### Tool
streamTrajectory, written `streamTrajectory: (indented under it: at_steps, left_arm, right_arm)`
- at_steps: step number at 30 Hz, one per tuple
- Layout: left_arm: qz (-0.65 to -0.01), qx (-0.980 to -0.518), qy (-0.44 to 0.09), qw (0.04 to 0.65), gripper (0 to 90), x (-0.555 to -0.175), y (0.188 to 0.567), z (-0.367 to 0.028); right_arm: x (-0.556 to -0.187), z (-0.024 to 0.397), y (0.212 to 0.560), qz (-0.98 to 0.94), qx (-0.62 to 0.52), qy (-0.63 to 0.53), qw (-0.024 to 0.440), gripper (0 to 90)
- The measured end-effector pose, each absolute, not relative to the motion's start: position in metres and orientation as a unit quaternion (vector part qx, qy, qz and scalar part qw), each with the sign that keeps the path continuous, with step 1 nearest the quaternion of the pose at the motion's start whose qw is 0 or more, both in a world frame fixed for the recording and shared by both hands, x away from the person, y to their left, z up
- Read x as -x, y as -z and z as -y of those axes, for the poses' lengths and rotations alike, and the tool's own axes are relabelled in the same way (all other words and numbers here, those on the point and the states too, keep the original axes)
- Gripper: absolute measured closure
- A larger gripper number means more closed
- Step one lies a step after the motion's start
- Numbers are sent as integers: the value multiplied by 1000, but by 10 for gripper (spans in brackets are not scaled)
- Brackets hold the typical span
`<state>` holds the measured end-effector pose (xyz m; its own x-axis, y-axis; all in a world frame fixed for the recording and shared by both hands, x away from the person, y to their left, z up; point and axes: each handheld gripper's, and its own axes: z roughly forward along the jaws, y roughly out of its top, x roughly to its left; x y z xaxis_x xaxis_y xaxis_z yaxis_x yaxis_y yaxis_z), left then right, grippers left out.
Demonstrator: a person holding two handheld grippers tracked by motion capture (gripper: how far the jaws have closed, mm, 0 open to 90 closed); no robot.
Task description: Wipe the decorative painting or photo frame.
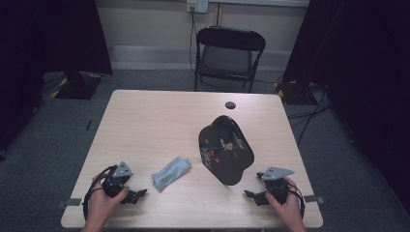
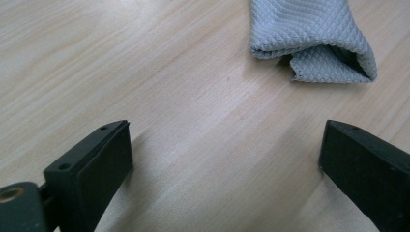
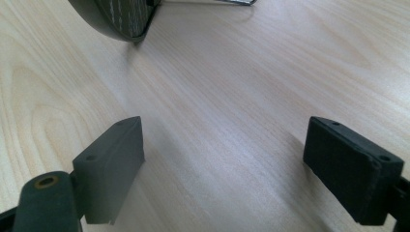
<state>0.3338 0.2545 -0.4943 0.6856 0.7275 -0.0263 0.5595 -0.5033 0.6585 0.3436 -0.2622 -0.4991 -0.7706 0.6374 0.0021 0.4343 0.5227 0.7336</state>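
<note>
A folded grey cloth (image 1: 170, 173) lies on the wooden table (image 1: 154, 121), left of a black dish (image 1: 226, 150) with a painted pattern. My left gripper (image 1: 140, 195) rests near the front left edge, a short way left of the cloth, held in a hand. In the left gripper view its jaws (image 2: 227, 154) stand wide open over bare wood, with the cloth (image 2: 314, 43) ahead and to the right. My right gripper (image 1: 250, 195) sits at the front right, just below the dish. Its jaws (image 3: 225, 154) are open and hold nothing, and the dish rim (image 3: 116, 17) lies ahead on the left.
A black folding chair (image 1: 227, 55) stands behind the table's far edge. A small dark round cap (image 1: 230, 105) sits in the tabletop near that edge. Black curtains hang on both sides, and cables run over the carpet at the right.
</note>
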Motion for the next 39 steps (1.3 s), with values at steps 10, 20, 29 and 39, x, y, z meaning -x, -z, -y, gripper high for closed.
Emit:
streamTrajectory:
  at_steps: [10,20,29,39]
  left_arm:
    - [-369,-862,-132,322,0,-333,495,-252]
    - [-371,-859,-136,326,0,-332,496,-253]
    - [-370,-854,-142,336,0,-330,498,-254]
    - [-372,-852,-144,339,0,-330,499,-253]
  right_arm:
    - [-344,262,499,-862,-310,-377,134,138]
    - [-344,262,499,-863,-309,-377,134,137]
    - [-345,262,499,-863,-307,-377,133,136]
    - [-345,262,499,-864,-306,-377,132,134]
